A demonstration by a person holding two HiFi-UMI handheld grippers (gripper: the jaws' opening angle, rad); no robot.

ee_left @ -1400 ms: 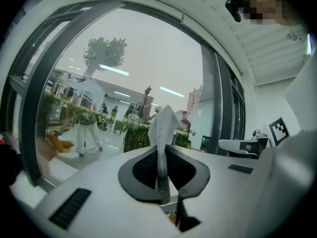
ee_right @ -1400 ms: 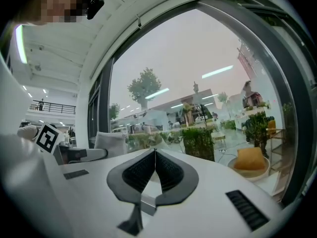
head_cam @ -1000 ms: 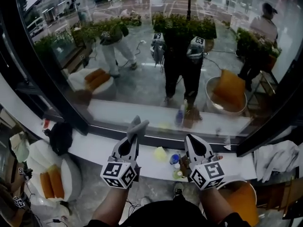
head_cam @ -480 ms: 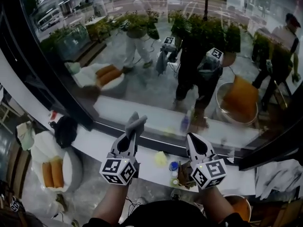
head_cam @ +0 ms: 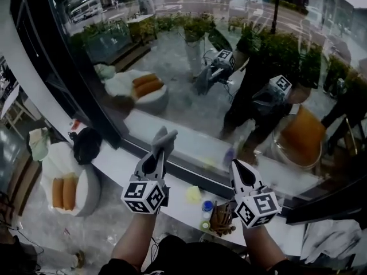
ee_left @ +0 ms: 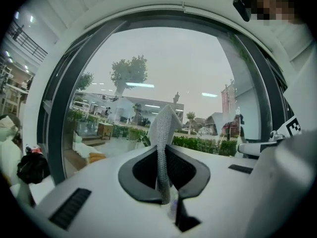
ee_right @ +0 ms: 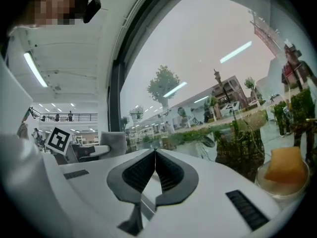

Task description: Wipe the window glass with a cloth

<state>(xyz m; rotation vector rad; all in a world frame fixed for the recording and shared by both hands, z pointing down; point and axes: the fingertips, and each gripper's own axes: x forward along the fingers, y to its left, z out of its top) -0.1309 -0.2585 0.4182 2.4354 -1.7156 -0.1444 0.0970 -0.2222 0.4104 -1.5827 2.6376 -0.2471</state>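
A grey cloth (head_cam: 163,140) (ee_left: 163,133) sticks up from my left gripper (head_cam: 156,160) (ee_left: 163,155), which is shut on it. The cloth's tip is held close to the large window glass (head_cam: 189,67) (ee_left: 163,68); whether it touches the pane I cannot tell. My right gripper (head_cam: 239,173) (ee_right: 154,155) is shut with nothing between its jaws, held beside the left one and pointing at the same glass (ee_right: 208,43). Both grippers are mirrored in the pane.
A white sill (head_cam: 120,166) runs under the glass, with a yellow item (head_cam: 193,195), small bottles (head_cam: 206,208) and a brown object (head_cam: 221,217) on it. A dark window frame (head_cam: 63,79) stands at the left. A black bag (head_cam: 87,145) and a white stool with orange cushions (head_cam: 63,191) lie lower left.
The view has swung left and tilted, so the window and sill now slant. Both grippers keep their places side by side, the cloth still pinched in the left one.
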